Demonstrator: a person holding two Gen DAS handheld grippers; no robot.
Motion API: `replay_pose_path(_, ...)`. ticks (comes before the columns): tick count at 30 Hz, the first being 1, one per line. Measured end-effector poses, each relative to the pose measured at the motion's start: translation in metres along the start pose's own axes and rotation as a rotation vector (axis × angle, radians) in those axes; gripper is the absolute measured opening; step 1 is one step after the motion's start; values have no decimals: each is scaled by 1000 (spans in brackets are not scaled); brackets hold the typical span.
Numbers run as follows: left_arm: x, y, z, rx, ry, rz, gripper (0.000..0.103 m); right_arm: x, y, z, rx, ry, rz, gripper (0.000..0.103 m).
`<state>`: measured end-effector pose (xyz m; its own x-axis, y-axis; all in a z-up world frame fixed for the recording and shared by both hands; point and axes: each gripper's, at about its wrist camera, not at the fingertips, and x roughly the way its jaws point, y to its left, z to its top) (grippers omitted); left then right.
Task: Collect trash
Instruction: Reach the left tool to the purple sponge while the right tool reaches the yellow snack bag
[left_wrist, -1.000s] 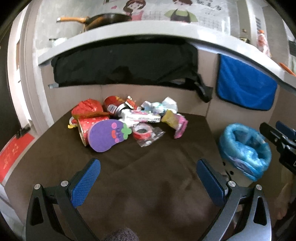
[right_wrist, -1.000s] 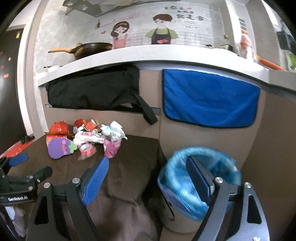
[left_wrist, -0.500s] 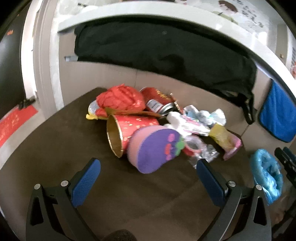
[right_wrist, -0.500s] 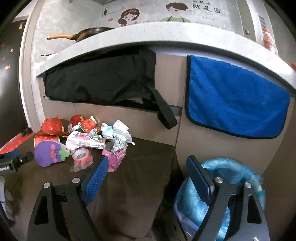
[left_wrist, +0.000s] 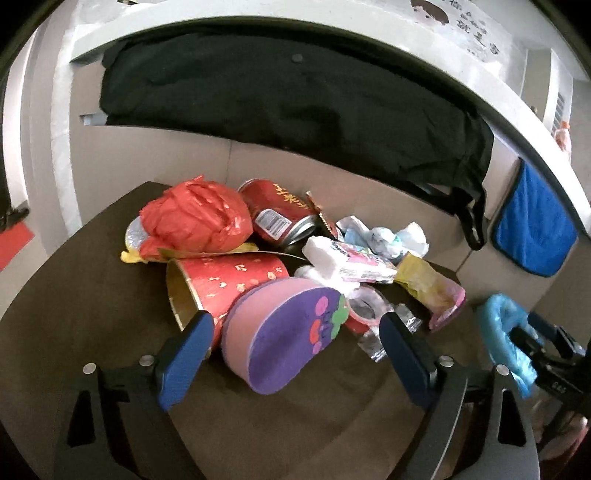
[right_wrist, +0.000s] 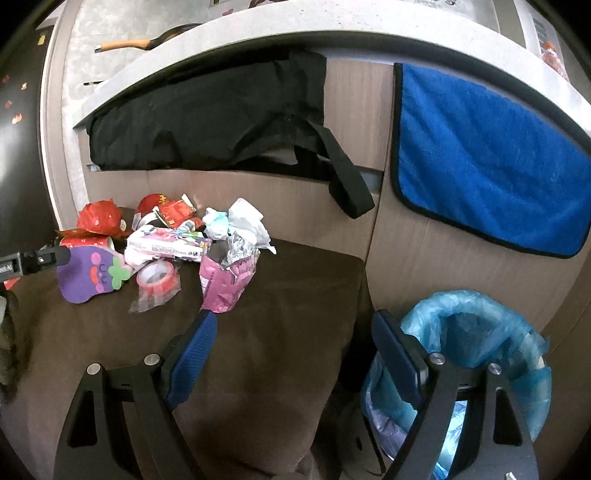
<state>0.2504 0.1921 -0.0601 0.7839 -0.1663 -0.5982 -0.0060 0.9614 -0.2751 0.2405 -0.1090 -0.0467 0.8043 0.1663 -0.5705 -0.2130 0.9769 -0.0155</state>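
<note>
You are facing 1 brown-covered table (right_wrist: 280, 332) pushed against a beige panel wall under 1 grey counter (right_wrist: 332, 26). From that counter hang 1 black bag (left_wrist: 295, 110) at 12 o'clock in the left wrist view and 1 blue towel (right_wrist: 491, 162) at 2 o'clock in the right wrist view.

On the floor beside the table, at 4 o'clock in the right wrist view, stands 1 bin lined with a blue plastic bag (right_wrist: 480, 332), its mouth open.

The trash sits in 1 pile at the far side of the table. Largest first, you have:
- 1 purple eggplant-shaped foam piece (left_wrist: 288, 339), nearest you, leaning on the cup
- 1 red crumpled bag (left_wrist: 195, 218) at 11 o'clock
- 1 red paper cup (left_wrist: 229, 280) on its side, gold mouth toward 9 o'clock
- 1 red drink can (left_wrist: 280, 214) on its side at 12 o'clock
- 1 white-and-pink packet (left_wrist: 351, 262)
- 1 pink-and-yellow snack pouch (right_wrist: 227, 280), standing open
- 1 clump of crumpled white tissue (right_wrist: 243, 221)
- 1 roll of red tape in clear wrap (right_wrist: 157, 277)

Your left gripper (left_wrist: 295, 354) is closing; its 2 blue pads flank the foam piece without pressing it. Your right gripper (right_wrist: 291, 354) is spread wide and empty, its left pad just short of the pouch and its right pad in front of the bin.
</note>
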Motion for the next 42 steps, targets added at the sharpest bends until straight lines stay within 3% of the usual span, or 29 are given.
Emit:
replay_pose_path(3, 5, -2, -3, -26, 48, -74, 88, -3, -2, -1, 2, -3, -3, 83)
replay_pose_path(7, -14, -18, -9, 27, 36, -151, 84, -6, -5, -3, -4, -4, -17, 83)
replay_pose_path(13, -4, -21, -7, 80, 23, -15, 79, -9, -11, -5, 22, 4, -1, 83)
replay_pose_path(22, 12, 9, -3, 2, 82, -20, 79, -10, -9, -12, -1, 19, -1, 83)
replay_pose_path(25, 7, 11, -5, -27, 99, -79, 78, -10, -5, -13, -8, 20, 2, 83)
replay_pose_path(31, -15, -10, -14, 23, 103, -209, 74, -11, -3, -14, -10, 26, 6, 83)
replay_pose_path(38, -9, -22, -22, 140, 72, -29, 66, -15, 2, -15, -23, 27, 5, 83)
replay_pose_path(42, -7, -4, -14, 63, 72, -52, 65, -19, 2, -16, -37, 17, -8, 83)
